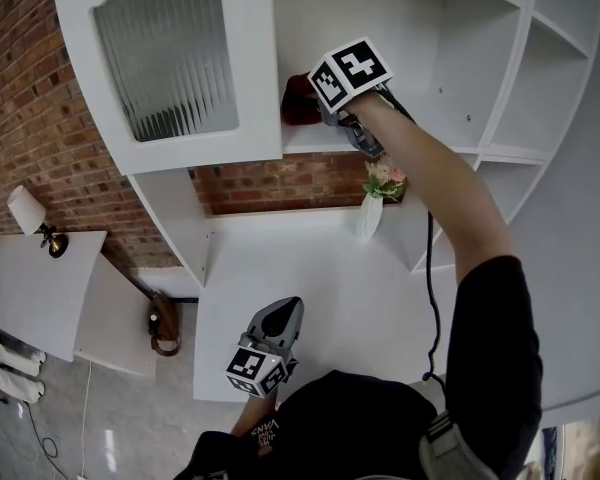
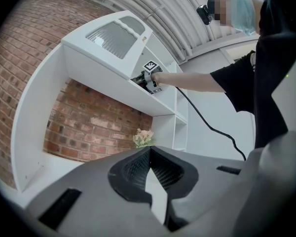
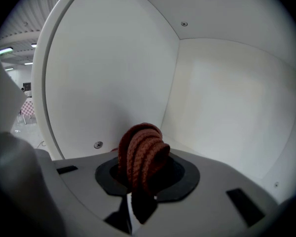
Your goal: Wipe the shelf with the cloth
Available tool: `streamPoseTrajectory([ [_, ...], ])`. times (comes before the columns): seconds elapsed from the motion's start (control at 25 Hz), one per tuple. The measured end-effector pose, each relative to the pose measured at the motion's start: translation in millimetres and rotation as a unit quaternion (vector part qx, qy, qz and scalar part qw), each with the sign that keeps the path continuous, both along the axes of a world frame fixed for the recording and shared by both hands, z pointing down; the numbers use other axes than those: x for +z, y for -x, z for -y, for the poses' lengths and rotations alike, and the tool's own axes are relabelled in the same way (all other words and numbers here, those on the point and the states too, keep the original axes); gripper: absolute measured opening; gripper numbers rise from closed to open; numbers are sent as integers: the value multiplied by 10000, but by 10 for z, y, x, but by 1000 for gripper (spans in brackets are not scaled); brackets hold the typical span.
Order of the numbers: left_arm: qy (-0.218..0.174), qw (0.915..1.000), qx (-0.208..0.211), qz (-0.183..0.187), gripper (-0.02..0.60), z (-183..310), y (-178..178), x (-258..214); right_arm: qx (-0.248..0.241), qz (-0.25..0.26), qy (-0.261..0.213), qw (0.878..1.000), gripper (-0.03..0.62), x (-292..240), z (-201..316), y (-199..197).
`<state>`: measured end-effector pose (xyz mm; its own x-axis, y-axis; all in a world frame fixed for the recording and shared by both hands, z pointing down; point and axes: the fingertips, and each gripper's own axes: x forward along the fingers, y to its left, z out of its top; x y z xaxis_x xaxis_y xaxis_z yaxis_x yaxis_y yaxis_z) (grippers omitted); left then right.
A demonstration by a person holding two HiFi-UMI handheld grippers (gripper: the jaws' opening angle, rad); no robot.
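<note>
We've got the reddish-brown knitted cloth (image 3: 142, 154) bunched up and clamped in the right tool (image 3: 139, 186), down at the left end of the white shelf (image 1: 420, 128) in the upper cubby, so the wiping looks under way. Nothing shows which bits are done, so we'd guess the stretch off to the right is yet to do. The left tool (image 1: 283, 316) hangs pinched together and empty over the table (image 1: 320, 268).

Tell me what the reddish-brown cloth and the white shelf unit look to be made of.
Reddish-brown cloth: soft knitted or woven textile, matte; ribbed rows of yarn show on its bunched folds.
White shelf unit: probably painted or laminated board, smooth, low sheen; flat seamless panels and small screw heads suggest it.
</note>
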<state>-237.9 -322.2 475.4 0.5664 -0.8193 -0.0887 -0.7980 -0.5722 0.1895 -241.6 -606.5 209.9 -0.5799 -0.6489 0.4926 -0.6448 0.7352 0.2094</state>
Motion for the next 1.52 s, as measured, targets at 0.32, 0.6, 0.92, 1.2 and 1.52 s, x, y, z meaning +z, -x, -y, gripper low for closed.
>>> streamPoseTrajectory([
  [0.32, 6, 9998, 197, 7, 8, -9, -126, 18, 613, -494, -187, 9967, 98, 0, 138, -784],
  [0.6, 10, 9990, 447, 54, 8, 11, -300, 34, 1522, -997, -314, 9828, 98, -21, 286, -1762],
  [0.92, 73, 9984, 550, 53, 8, 42, -369, 62, 2247, -1634, -317, 9601, 98, -21, 313, -2551],
  [1.2, 101, 9979, 639, 19, 8, 58, -427, 101, 2188, -3695, -995, 8976, 98, -95, 248, -2628],
  [1.52, 110, 9977, 664, 6, 8, 66, -417, 108, 2163, -3895, -1255, 8865, 98, -198, 217, -2642],
])
